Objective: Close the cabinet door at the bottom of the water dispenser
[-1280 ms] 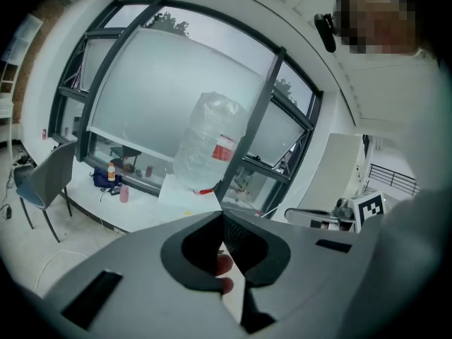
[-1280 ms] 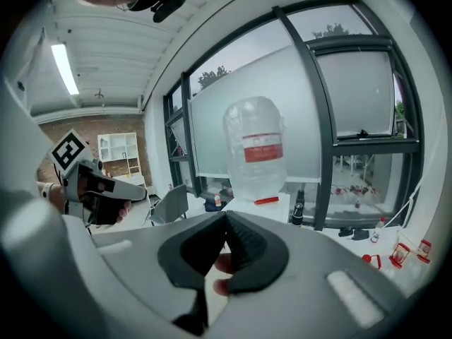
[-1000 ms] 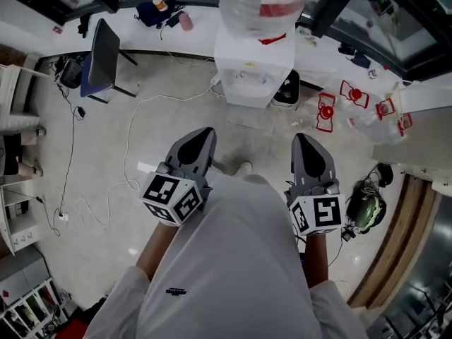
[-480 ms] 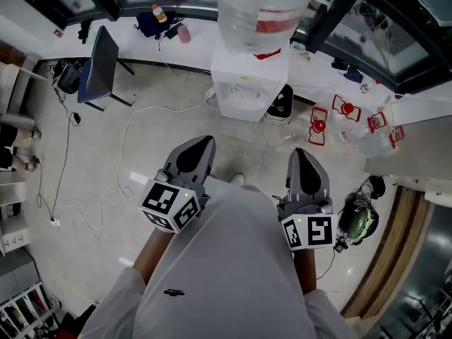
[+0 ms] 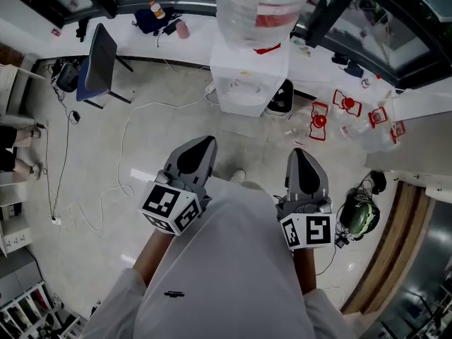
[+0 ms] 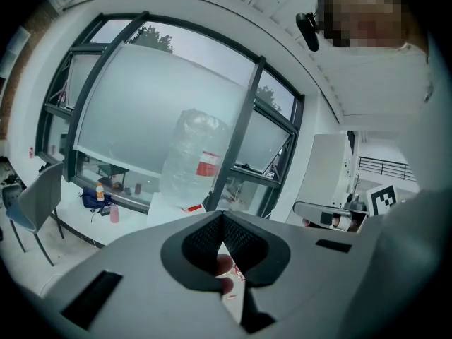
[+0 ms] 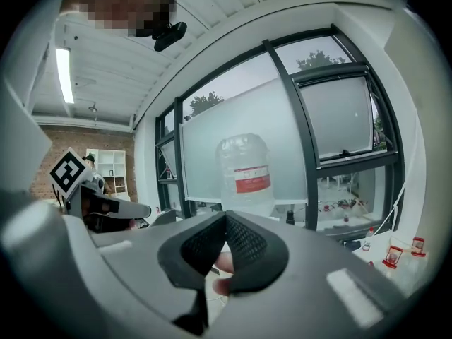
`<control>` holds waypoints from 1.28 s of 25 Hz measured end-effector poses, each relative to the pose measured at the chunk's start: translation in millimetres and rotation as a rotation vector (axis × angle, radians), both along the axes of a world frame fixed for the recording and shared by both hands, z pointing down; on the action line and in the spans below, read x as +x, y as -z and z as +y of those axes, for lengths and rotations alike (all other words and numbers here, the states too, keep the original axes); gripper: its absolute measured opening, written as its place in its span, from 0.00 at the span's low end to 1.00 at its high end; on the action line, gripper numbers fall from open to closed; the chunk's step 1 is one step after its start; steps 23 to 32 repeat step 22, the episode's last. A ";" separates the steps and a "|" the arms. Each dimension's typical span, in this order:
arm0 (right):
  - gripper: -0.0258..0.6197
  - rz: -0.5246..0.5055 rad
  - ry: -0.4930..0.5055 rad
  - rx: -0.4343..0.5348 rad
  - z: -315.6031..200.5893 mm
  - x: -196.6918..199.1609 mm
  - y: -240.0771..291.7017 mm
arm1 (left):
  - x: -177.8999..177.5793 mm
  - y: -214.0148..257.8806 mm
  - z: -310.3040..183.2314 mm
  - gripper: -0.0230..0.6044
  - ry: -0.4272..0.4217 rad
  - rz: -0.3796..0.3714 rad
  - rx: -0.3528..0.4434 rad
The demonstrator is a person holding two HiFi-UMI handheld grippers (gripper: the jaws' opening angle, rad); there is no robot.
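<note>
Water dispenser [image 5: 248, 73] stands on the floor [image 5: 162, 140] at its far edge, just in front of the long white desk [image 5: 42, 23] that runs under the windows. A big clear bottle [image 5: 258, 6] with a red label sits on top of it. From above, the cabinet door at its bottom cannot be made out; a dark thing [image 5: 282, 99] touches the right side of the dispenser, and I cannot tell what it is.

The person stands well apart from the dispenser and faces it. The left gripper [image 5: 203, 141] and the right gripper [image 5: 301, 152] are held close to the body, side by side, both pointing toward the dispenser. In the left gripper view the fingers [image 6: 212, 235] are pressed together with nothing between them, and the bottle [image 6: 192, 157] is seen far ahead. In the right gripper view the fingers [image 7: 244, 242] are also together and empty.

A white cable [image 5: 127, 143] lies on the floor to the left, near a blue chair [image 5: 99, 62].
</note>
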State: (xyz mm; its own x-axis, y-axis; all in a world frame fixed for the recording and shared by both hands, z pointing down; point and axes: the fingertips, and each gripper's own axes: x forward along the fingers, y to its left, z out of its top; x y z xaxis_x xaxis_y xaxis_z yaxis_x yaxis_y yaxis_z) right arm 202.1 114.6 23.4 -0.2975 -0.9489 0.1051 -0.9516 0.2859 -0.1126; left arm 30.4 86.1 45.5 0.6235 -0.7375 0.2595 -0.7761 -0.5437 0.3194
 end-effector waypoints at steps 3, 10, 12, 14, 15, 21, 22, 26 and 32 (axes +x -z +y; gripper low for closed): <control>0.05 0.001 0.007 -0.005 1.1 -4.1 -0.9 | -1.0 0.1 1.2 0.05 -0.004 -0.001 -0.002; 0.05 -0.007 0.006 0.008 0.5 -9.6 4.9 | -3.0 1.8 5.5 0.05 -0.009 0.001 -0.005; 0.05 -0.006 0.009 0.006 1.2 -11.8 5.0 | -4.3 1.5 6.8 0.05 -0.008 0.003 -0.006; 0.05 -0.004 0.011 0.007 2.0 -12.5 4.8 | -4.6 1.9 7.6 0.05 -0.007 0.006 -0.007; 0.05 -0.004 0.011 0.007 2.7 -12.2 4.6 | -4.6 1.9 8.2 0.05 -0.006 0.006 -0.007; 0.05 -0.016 0.012 0.003 7.8 -8.3 3.2 | -3.5 2.5 12.9 0.05 0.002 0.010 -0.005; 0.05 -0.018 0.012 0.003 8.5 -7.9 3.0 | -3.3 2.9 13.5 0.05 0.003 0.011 -0.004; 0.05 -0.018 0.012 0.003 8.5 -7.9 3.0 | -3.3 2.9 13.5 0.05 0.003 0.011 -0.004; 0.05 -0.018 0.012 0.003 8.5 -7.9 3.0 | -3.3 2.9 13.5 0.05 0.003 0.011 -0.004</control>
